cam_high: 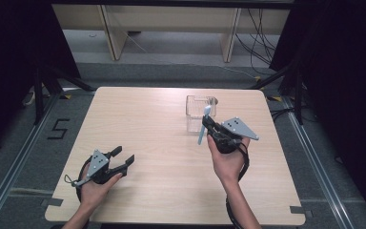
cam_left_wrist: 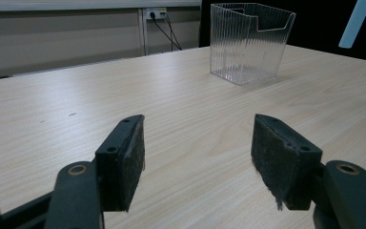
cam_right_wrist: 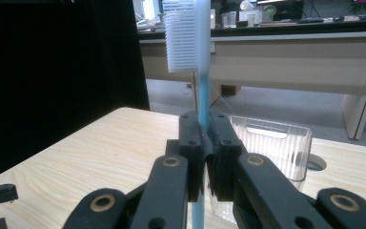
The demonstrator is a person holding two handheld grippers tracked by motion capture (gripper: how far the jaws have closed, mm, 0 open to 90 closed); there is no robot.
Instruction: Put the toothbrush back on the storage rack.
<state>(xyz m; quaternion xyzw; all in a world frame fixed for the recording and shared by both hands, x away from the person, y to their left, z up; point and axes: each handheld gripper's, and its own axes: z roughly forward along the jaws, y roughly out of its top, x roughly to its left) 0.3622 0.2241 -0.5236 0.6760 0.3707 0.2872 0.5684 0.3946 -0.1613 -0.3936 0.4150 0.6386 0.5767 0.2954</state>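
Overhead camera and two low claw-mounted cameras share the clear container (cam_high: 201, 112).

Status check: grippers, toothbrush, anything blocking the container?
Right gripper shut on toothbrush, held upright beside clear container. Left gripper open, nothing between its pads. Nothing in the way.

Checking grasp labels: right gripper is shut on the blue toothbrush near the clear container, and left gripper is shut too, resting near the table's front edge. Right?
Not quite. The left gripper is open, nothing between its pads, as the left gripper view shows. The right gripper is shut on the toothbrush near the clear container.
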